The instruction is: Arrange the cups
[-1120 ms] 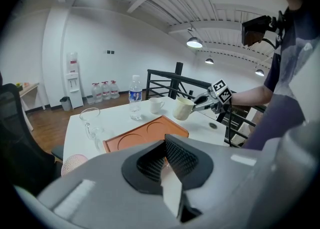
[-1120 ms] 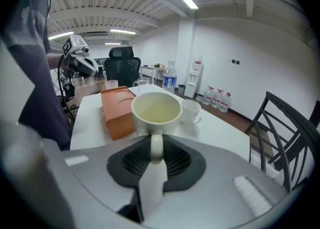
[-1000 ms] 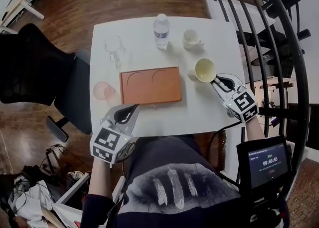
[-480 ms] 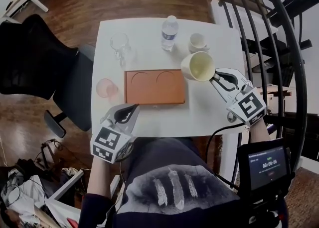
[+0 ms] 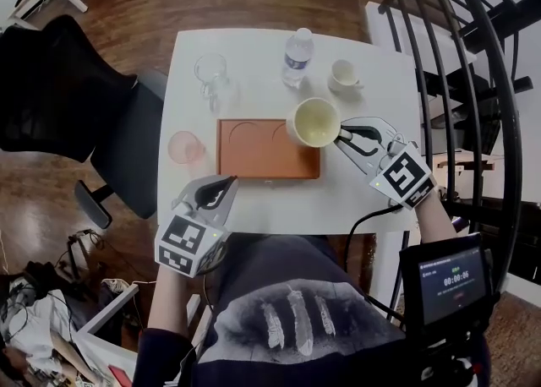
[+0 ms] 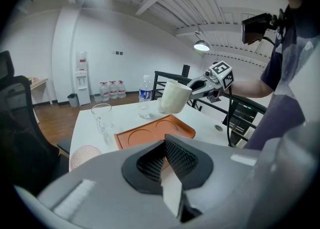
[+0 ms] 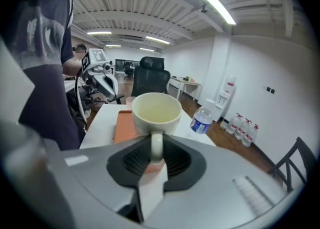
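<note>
A cream mug (image 5: 314, 122) hangs in the air over the right end of the orange tray (image 5: 254, 161), which has two round recesses. My right gripper (image 5: 347, 133) is shut on the mug's handle; in the right gripper view the handle sits between the pads (image 7: 156, 150) with the mug (image 7: 156, 113) upright. My left gripper (image 5: 211, 195) rests near the table's front edge, left of the tray, shut with nothing in it (image 6: 165, 145). From the left gripper view the mug (image 6: 175, 97) floats above the tray (image 6: 152, 132). A pink cup (image 5: 183, 147) stands left of the tray.
A small white cup (image 5: 344, 75), a water bottle (image 5: 297, 56) and a clear glass mug (image 5: 211, 73) stand along the far side of the white table (image 5: 254, 47). A black office chair (image 5: 76, 98) is at the left, a dark railing (image 5: 456, 81) at the right.
My right gripper has carried the cream mug up and leftward, from the table right of the tray to above the tray's right end. The left gripper has stayed near the front edge.
</note>
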`<control>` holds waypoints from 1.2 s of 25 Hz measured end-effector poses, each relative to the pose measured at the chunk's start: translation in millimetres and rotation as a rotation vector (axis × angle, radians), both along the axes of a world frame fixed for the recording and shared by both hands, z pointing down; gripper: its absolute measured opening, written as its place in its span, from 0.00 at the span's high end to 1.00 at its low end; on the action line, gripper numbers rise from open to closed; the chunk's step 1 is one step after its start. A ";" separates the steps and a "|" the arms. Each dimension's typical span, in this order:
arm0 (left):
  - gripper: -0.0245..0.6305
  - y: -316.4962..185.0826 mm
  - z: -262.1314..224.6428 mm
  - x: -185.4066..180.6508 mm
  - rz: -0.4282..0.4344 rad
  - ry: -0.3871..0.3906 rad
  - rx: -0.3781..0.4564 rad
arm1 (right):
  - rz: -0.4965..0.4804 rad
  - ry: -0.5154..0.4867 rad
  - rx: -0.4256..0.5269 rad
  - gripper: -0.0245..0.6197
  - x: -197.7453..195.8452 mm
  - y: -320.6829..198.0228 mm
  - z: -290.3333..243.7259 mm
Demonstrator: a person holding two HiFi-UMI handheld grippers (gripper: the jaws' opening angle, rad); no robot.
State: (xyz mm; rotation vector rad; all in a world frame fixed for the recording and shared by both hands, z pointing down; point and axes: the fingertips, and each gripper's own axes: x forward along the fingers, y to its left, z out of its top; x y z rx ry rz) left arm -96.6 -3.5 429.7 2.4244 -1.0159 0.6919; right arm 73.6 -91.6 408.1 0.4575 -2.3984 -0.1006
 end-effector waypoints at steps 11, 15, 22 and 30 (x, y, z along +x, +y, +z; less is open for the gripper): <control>0.94 5.7 -0.6 -10.3 -0.032 -0.008 -0.006 | -0.093 0.041 -0.062 0.87 -18.9 12.1 26.6; 0.94 8.4 -1.6 -12.8 -0.040 -0.016 -0.006 | -0.126 0.063 -0.083 0.87 -23.8 20.2 37.9; 0.94 10.8 -4.8 -17.9 -0.052 -0.018 -0.006 | -0.147 0.078 -0.101 0.87 -30.0 25.1 47.6; 0.94 10.5 -4.8 -19.9 -0.062 -0.022 -0.011 | -0.163 0.084 -0.109 0.87 -30.5 24.3 55.0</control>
